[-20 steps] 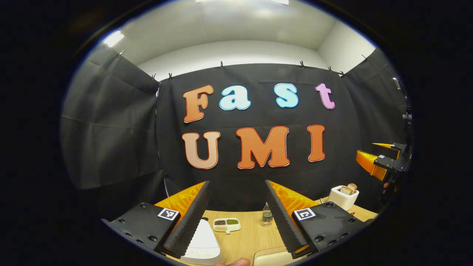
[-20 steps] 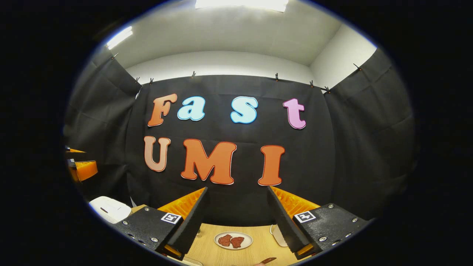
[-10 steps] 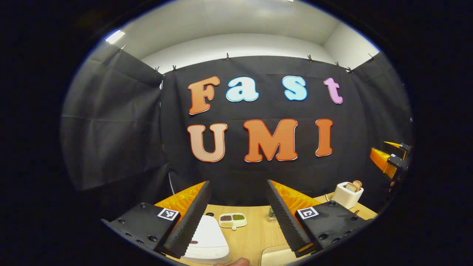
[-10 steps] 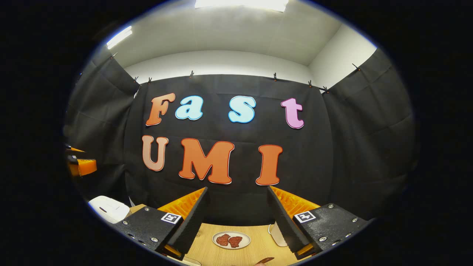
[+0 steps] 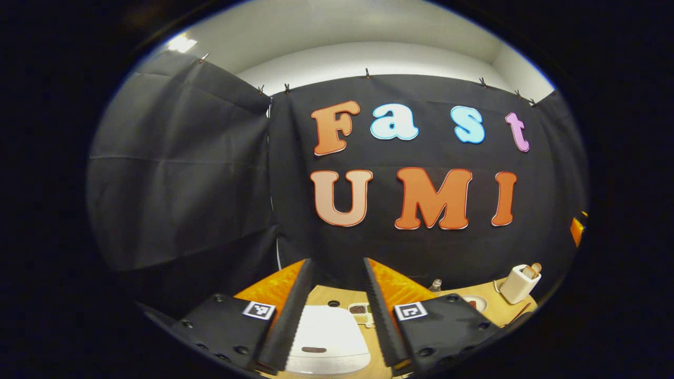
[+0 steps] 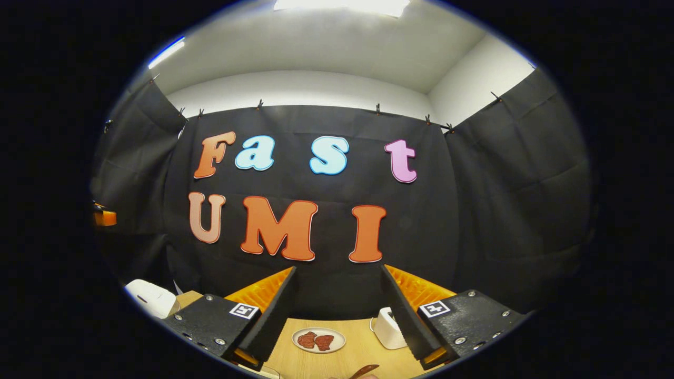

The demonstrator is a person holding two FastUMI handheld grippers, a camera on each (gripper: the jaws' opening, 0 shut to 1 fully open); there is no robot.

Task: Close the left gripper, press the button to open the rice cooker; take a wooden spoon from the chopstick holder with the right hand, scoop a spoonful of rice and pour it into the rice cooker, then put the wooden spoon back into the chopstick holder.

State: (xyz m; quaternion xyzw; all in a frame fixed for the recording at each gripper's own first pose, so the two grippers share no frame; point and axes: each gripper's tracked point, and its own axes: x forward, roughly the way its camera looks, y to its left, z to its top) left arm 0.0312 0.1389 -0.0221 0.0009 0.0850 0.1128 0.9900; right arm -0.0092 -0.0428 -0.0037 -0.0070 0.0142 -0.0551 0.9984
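Wooden table: rice cooker between left tool fingers.

Left gripper level and facing forward, fingers parted with a narrow gap, black pads angling in from 7 and 5 o'clock, nothing between them. Right gripper level too, jaws spread wide and empty. In the right gripper view an orange part of the left gripper sits at 9 o'clock.

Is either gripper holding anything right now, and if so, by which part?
Nothing is held. The left gripper is partly open, over the closed white rice cooker without gripping it. The right gripper is open and empty above the table.
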